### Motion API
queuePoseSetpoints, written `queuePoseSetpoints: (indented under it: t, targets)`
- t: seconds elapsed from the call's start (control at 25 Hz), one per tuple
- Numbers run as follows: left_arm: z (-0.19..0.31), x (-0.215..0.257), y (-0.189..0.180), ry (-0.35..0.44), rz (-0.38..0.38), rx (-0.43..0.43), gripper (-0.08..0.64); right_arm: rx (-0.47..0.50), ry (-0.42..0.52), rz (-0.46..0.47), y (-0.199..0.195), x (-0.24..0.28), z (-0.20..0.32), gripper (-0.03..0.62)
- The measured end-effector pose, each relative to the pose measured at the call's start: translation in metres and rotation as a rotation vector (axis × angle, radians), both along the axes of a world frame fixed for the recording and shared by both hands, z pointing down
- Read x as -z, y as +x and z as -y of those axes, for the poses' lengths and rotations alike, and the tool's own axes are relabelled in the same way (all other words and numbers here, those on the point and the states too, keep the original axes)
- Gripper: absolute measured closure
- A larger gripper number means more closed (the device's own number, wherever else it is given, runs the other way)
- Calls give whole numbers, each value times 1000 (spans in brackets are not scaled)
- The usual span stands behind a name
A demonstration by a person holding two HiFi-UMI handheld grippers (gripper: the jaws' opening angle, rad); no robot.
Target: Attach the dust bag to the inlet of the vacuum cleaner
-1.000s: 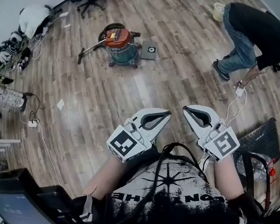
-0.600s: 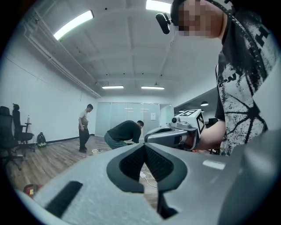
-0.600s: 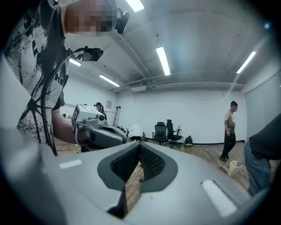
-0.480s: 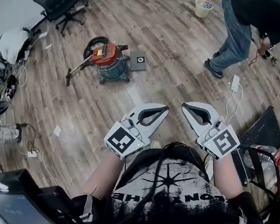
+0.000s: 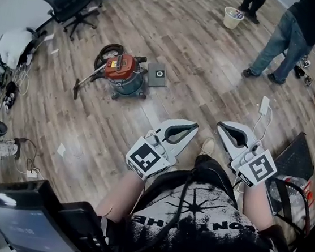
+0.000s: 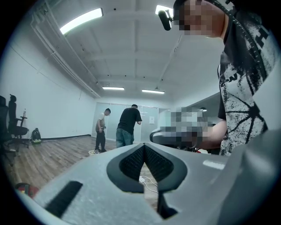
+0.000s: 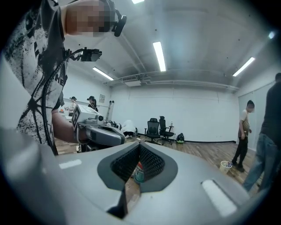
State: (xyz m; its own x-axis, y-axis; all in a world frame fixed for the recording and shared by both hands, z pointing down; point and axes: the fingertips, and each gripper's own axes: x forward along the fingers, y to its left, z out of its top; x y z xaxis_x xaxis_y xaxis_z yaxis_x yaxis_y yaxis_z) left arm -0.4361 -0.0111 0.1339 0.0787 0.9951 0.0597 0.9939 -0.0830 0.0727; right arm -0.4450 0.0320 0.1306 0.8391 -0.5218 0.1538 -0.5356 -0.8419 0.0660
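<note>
Head view: left gripper [image 5: 191, 127], white moulded plastic with black ribbed pads and a marker cube at the rear, jaws pressed together on nothing. Right gripper [image 5: 222, 125], same build, likewise closed and empty, just beside the left. Both held level and well apart from the vacuum cleaner.

Canister vacuum cleaner [image 5: 123, 76]: red domed lid over a round teal drum, standing upright on the wood-plank floor [image 5: 184, 46]. Dark ribbed hose [image 5: 89, 80] trailing off its far-left side. Inlet not made out at this range.

Flat grey square piece [image 5: 156, 74] with a round dark centre, lying just beside the vacuum cleaner on its right. Probably the dust bag; too small to confirm.

White power strip [image 5: 264, 104] with a loose cable, to the right of the vacuum cleaner and well apart from it.

Hazards, as judged:
- Thin flat bag on a hard floor: pads liable to slide off the edge.
- Collar offered askew to the inlet: poor seating, or a torn bag.
- Loose cable: snag risk on approach.
</note>
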Motion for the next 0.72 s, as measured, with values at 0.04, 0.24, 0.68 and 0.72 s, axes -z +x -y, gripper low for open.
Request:
queuePoseSetpoints:
  t: [0.04, 0.24, 0.68, 0.72]
  targets:
    - [-4, 0, 6, 2, 0, 3, 562, 3, 3, 0, 6, -1, -4, 584]
    - [-36, -7, 41, 23, 3, 38, 561, 32, 29, 3, 42, -9, -39, 584]
    - [-161, -7, 128, 71, -34, 93, 561, 107, 62, -59, 133, -2, -164, 584]
    - [-174, -4, 135, 75, -41, 93, 561, 107, 62, -62, 139, 0, -177, 584]
